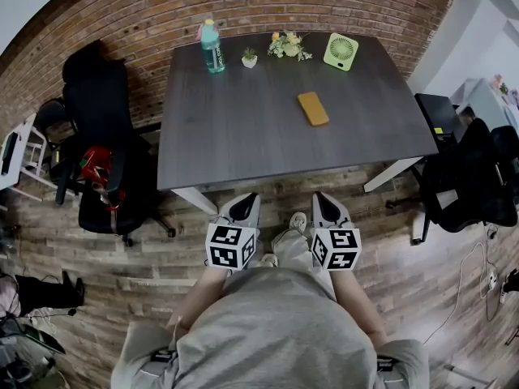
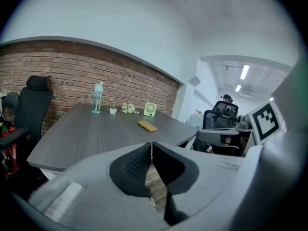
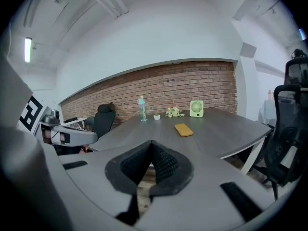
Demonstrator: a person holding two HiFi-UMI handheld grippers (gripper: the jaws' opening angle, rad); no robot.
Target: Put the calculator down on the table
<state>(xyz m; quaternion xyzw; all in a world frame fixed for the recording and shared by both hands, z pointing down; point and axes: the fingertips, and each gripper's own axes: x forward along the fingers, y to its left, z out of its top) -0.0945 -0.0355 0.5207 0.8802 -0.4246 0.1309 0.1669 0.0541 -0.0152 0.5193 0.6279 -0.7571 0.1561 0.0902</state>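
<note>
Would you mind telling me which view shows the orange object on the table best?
The head view: it looks down on the orange object, showing its whole top face. The right gripper view shows it foreshortened; the left gripper view shows only a thin, distant sliver.

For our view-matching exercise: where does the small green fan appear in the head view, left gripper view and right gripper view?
Head view: green fan at the far edge of the table, upper right of centre.
Left gripper view: green fan near picture centre, before the brick wall.
Right gripper view: green fan right of centre, mid-height.
Shared landmark: teal bottle, left of the fan in every view.
</note>
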